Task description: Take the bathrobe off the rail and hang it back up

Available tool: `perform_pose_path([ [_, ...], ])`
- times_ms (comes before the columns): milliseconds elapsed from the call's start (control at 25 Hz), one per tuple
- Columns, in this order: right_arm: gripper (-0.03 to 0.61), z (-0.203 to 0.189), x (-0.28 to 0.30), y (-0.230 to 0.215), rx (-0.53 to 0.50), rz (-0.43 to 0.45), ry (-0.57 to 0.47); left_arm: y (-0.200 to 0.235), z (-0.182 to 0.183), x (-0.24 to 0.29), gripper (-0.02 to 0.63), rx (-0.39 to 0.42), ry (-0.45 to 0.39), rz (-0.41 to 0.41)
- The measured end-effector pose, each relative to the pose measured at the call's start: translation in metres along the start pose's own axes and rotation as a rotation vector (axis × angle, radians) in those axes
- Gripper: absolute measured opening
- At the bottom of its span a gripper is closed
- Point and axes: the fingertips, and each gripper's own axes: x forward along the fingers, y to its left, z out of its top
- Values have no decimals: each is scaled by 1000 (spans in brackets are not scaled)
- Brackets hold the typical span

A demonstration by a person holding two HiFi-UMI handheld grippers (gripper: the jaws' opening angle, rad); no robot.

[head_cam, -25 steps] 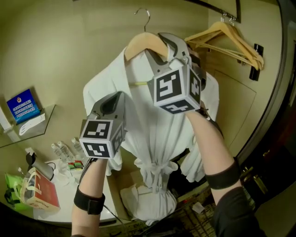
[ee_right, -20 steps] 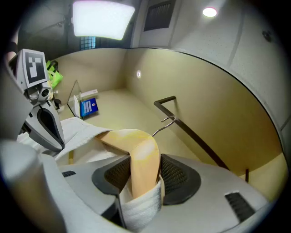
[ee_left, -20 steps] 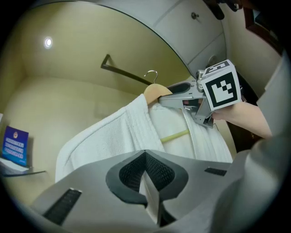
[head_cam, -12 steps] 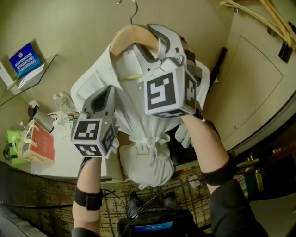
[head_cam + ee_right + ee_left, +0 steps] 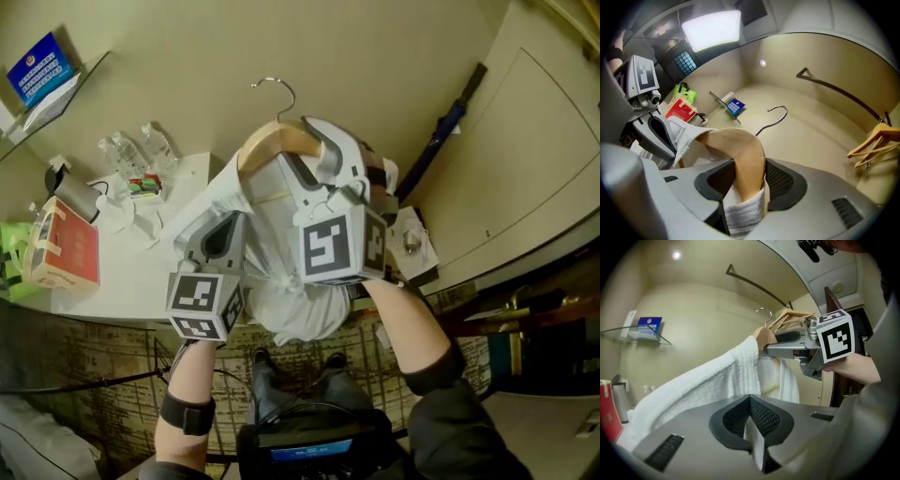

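The white bathrobe (image 5: 281,314) hangs on a wooden hanger (image 5: 272,142) whose metal hook (image 5: 278,91) is free of the rail. My right gripper (image 5: 317,142) is shut on the hanger's right shoulder; in the right gripper view the wood (image 5: 743,152) and a fold of robe (image 5: 740,213) sit between the pads of the right gripper (image 5: 747,187). My left gripper (image 5: 228,225) is shut on the robe's left shoulder. In the left gripper view a strip of white cloth is pinched in the left gripper (image 5: 753,430), and the robe (image 5: 712,378) runs up to the hanger (image 5: 764,336).
The rail (image 5: 839,93) is up high with spare wooden hangers (image 5: 874,140). A white counter (image 5: 122,272) at left carries water bottles (image 5: 127,150), a kettle (image 5: 70,192) and a red box (image 5: 66,253). A dark umbrella (image 5: 441,141) leans by the right wall panel.
Both grippers have come down with the hanger and robe, well below the rail. The head view has tilted down, so the spare hangers have left it and the patterned floor shows.
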Motion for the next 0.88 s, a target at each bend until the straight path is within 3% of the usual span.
perform_pose_path([
  [360, 212, -105, -9, 107, 52, 143, 165, -24, -109, -7, 0, -31, 182, -31],
  [640, 212, -208, -1, 186, 133, 227, 292, -10, -168, 1, 0, -51, 240, 15],
  [880, 212, -283, 22, 255, 132, 274, 357, 8, -228, 28, 0, -91, 273, 30],
])
